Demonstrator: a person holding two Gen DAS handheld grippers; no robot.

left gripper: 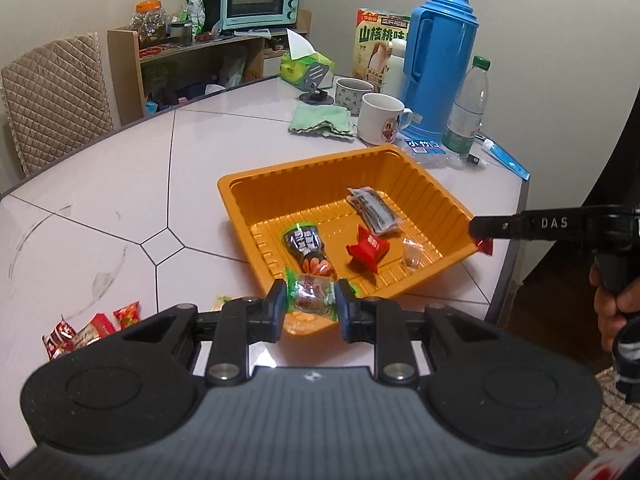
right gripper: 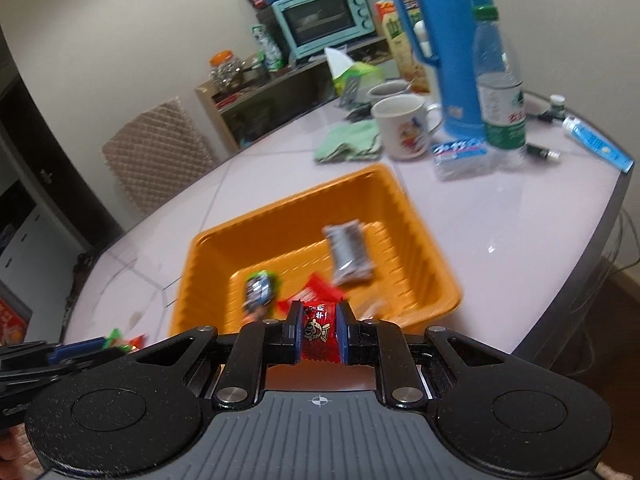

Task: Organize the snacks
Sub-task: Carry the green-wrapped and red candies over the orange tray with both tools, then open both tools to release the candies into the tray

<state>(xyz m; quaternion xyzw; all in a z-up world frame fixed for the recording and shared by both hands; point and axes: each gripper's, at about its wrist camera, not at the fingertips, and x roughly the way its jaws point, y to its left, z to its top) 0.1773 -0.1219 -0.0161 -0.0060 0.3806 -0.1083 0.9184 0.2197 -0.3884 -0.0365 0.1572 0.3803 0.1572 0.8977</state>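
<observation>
An orange tray sits on the white table and holds a dark green packet, a red packet, a grey packet and a small clear candy. My left gripper is shut on a green-wrapped candy, held just over the tray's near rim. My right gripper is shut on a small red snack packet above the tray's near edge. In the left wrist view the right gripper comes in from the right at the tray's corner, a scrap of red packet showing at its tip.
Several loose snacks lie on the table to the left of the tray. Behind the tray stand a white mug, a green cloth, a blue thermos, a water bottle and a tissue pack. A person's hand grips the right tool's handle.
</observation>
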